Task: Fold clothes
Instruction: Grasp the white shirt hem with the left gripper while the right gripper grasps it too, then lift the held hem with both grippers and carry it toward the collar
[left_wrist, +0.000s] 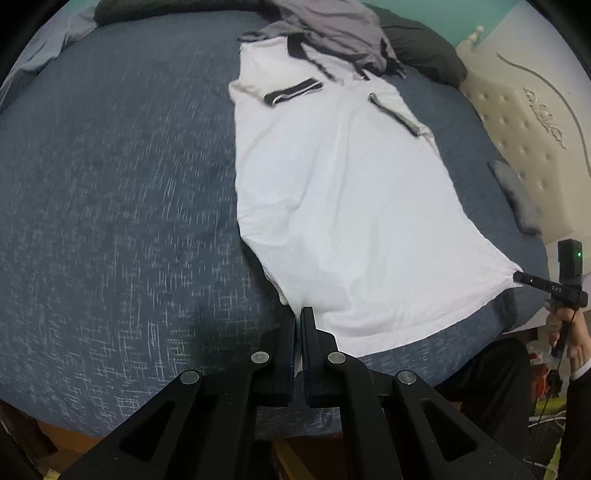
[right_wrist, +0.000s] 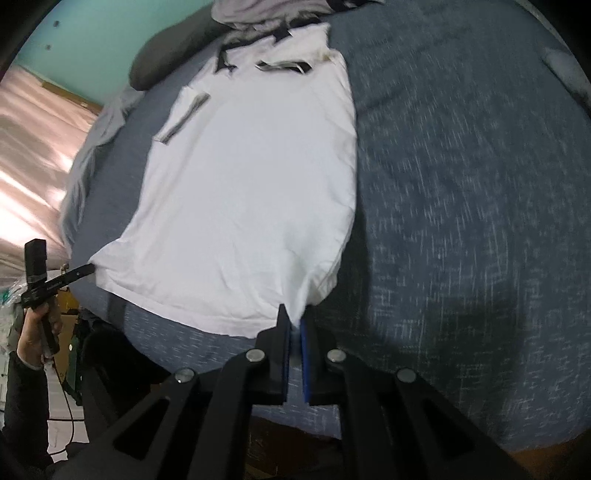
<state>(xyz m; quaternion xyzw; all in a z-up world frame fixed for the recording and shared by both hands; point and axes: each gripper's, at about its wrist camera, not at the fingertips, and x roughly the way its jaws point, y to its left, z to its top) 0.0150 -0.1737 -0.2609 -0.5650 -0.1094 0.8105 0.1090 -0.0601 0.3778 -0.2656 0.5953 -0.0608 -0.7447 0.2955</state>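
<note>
Two hem corners pinched. Bed (left_wrist: 110, 184) under everything; white shirt (left_wrist: 332, 184) spread lengthwise on it, sleeves folded in, collar at far end beside grey clothes pile (left_wrist: 328, 29). Soft, light, floppy; best held at hem corners. Left gripper (left_wrist: 298, 314) clamped on one corner, right gripper (right_wrist: 295, 314) on the other.
</note>
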